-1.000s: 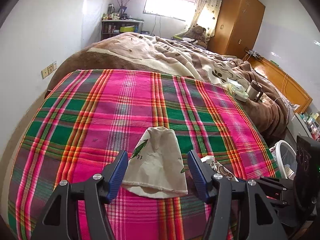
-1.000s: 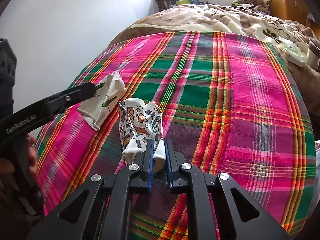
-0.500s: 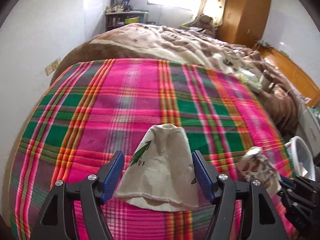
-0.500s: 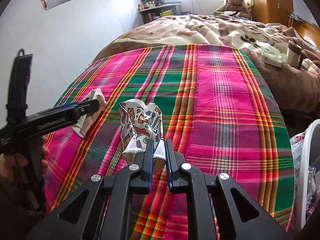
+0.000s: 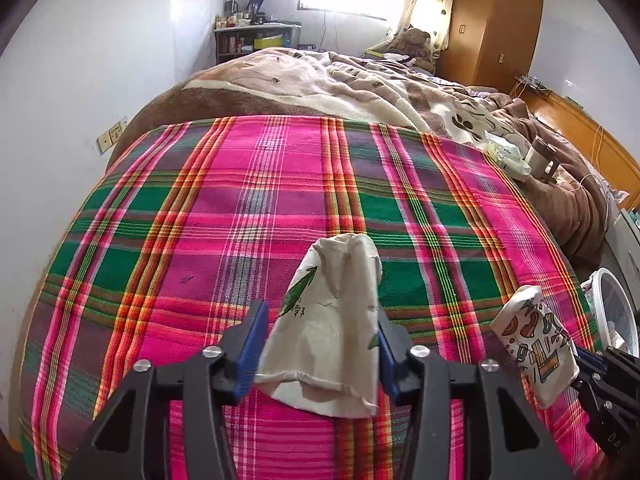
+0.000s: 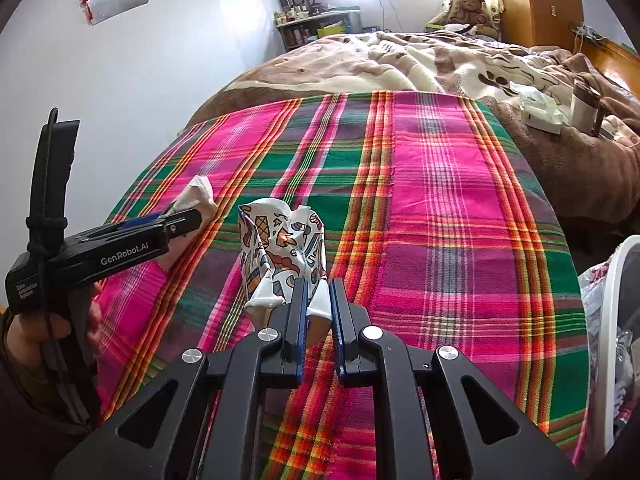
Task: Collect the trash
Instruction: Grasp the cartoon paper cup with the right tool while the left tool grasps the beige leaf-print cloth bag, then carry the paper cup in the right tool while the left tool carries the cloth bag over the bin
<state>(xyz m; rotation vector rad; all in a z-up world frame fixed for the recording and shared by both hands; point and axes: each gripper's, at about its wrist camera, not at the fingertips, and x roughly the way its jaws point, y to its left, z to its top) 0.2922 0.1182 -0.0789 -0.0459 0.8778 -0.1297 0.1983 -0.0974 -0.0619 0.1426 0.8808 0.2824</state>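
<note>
Since earlier frame, left gripper (image 5: 320, 340) narrowed around cream cup (image 5: 332, 320); contact unclear. Patterned cup (image 6: 280, 252) clamped by right gripper (image 6: 318, 312).

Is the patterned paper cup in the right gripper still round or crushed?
Crushed. The patterned cup has a caved, creased rim and buckled walls, and the right gripper is shut on its flattened lower end.

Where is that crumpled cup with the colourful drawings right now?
The patterned cup is pinched in the right gripper above the plaid cloth, right of the beige cup, near the white bin.
</note>
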